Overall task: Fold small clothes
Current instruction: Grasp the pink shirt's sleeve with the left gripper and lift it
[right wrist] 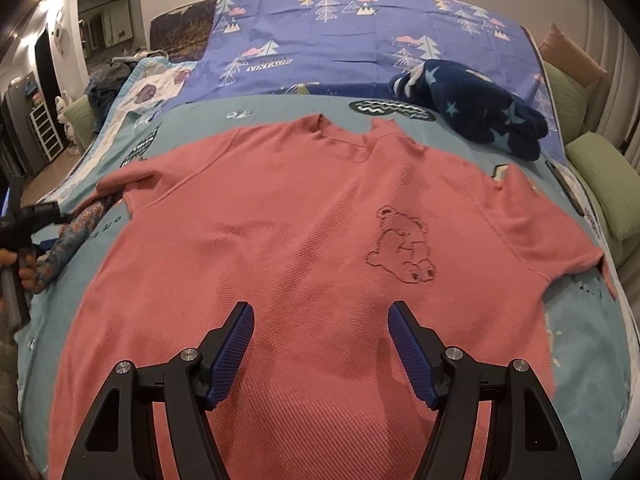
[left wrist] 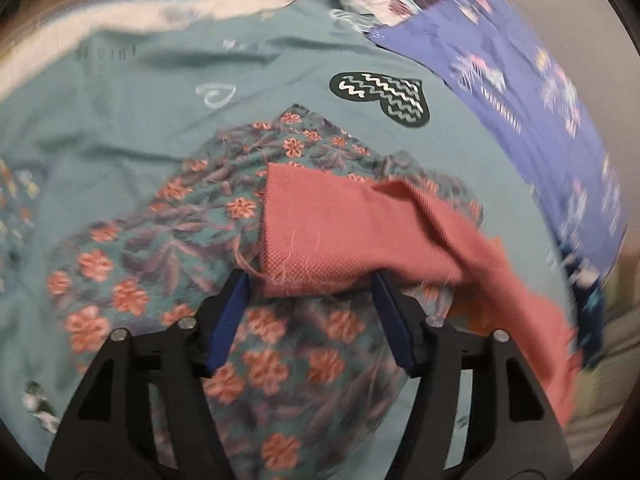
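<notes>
The jaws of both grippers stood apart, closed on nothing: the left gripper (left wrist: 310, 280) had the frayed hem of a sleeve between its blue pads (left wrist: 228, 320), which did not visibly press on the cloth, and the right gripper (right wrist: 320, 316) hovered over the lower body of the pink T-shirt (right wrist: 280, 232). Only the right wrist view took in the whole shirt, lying spread face up on the teal sheet (right wrist: 580, 340) of the bed, neck toward the far side, both short sleeves out flat, a bear outline (right wrist: 402, 246) stitched on the chest. It also showed a dark blue starred fleece (right wrist: 472, 108) bunched beyond the collar, and the left gripper at the left edge. The left wrist view, blurred, showed what the other barely caught: a floral cloth (left wrist: 168, 248) in teal with orange blossoms lying crumpled under the pink sleeve, and a dark heart print (left wrist: 384, 98) on the sheet beyond it.
</notes>
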A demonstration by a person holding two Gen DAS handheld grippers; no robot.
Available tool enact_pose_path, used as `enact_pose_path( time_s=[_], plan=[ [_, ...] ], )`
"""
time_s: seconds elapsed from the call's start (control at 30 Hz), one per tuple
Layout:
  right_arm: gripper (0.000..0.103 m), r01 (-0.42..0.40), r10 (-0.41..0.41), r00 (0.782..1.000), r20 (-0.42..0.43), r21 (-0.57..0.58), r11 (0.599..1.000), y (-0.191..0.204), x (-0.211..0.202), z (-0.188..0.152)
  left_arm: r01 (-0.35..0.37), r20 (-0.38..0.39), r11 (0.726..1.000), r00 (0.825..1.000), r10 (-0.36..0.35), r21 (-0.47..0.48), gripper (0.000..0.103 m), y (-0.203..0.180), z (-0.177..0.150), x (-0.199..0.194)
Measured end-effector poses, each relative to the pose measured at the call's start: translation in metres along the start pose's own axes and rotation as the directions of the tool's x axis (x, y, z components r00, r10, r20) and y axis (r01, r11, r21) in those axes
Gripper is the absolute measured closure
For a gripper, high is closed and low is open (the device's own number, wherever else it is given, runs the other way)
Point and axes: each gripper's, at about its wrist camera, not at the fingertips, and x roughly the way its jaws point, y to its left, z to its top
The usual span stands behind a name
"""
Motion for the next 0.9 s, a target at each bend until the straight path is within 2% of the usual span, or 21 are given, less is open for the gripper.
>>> enact_pose_path(
  time_s=[0.1,0.17,0.2,0.23,0.33,0.43,0.53,0.63,0.7,0.77,0.83,0.9],
  plan=[
    [0.032,-0.004,0.004,1.0,0.003,-0.015,1.0,0.003,0.001,0.001,0.048,-0.006,0.996,0.999,-0.048,-0.08,0.038,0.006,0.009,0.005],
    [0.032,-0.004,0.004,1.0,0.003,-0.013,1.0,0.003,0.001,0.002,0.067,0.01,0.993,0.998,-0.067,-0.1,0.069,0.005,0.013,0.006],
    [0.032,-0.005,0.005,1.0,0.004,-0.01,1.0,0.002,0.001,0.002,0.09,0.006,0.991,0.996,-0.09,-0.097,0.094,0.003,0.016,0.006],
    [0.032,-0.006,0.006,1.0,0.004,-0.007,1.0,0.001,0.0,0.002,0.118,0.0,0.988,0.993,-0.118,-0.099,0.097,0.0,0.018,0.004],
    [0.032,-0.002,0.002,1.0,0.008,0.006,1.0,-0.003,-0.001,0.001,0.093,0.054,0.994,0.994,-0.09,-0.054,0.099,-0.015,0.025,-0.008],
    [0.032,-0.002,0.002,1.0,0.014,0.023,1.0,-0.009,-0.004,0.0,0.097,0.103,0.995,0.99,-0.098,0.017,0.099,-0.034,0.029,-0.025],
    [0.032,0.0,0.0,1.0,0.022,0.033,0.999,-0.013,-0.008,0.0,0.116,0.137,0.991,0.983,-0.125,0.069,0.099,-0.055,0.03,-0.046],
    [0.032,0.0,-0.002,0.999,0.036,0.043,0.999,-0.016,-0.012,-0.001,0.142,0.165,0.977,0.972,-0.168,0.158,0.099,-0.092,0.029,-0.067],
    [0.032,-0.002,0.0,0.999,0.046,0.053,0.999,-0.019,-0.015,-0.002,0.158,0.178,0.956,0.963,-0.205,0.249,0.099,-0.128,0.022,-0.081],
    [0.032,-0.004,0.0,0.999,0.053,0.065,0.998,-0.022,-0.018,-0.004,0.187,0.17,0.921,0.952,-0.256,0.341,0.099,-0.164,0.011,-0.094],
    [0.032,0.0,-0.004,0.998,0.056,0.077,0.997,-0.027,-0.02,-0.006,0.225,0.151,0.869,0.936,-0.319,0.441,0.099,-0.202,-0.008,-0.107],
    [0.032,0.007,-0.013,0.998,0.057,0.095,0.995,-0.034,-0.022,-0.009,0.261,0.122,0.793,0.915,-0.385,0.551,0.099,-0.244,-0.033,-0.123]
  ],
)
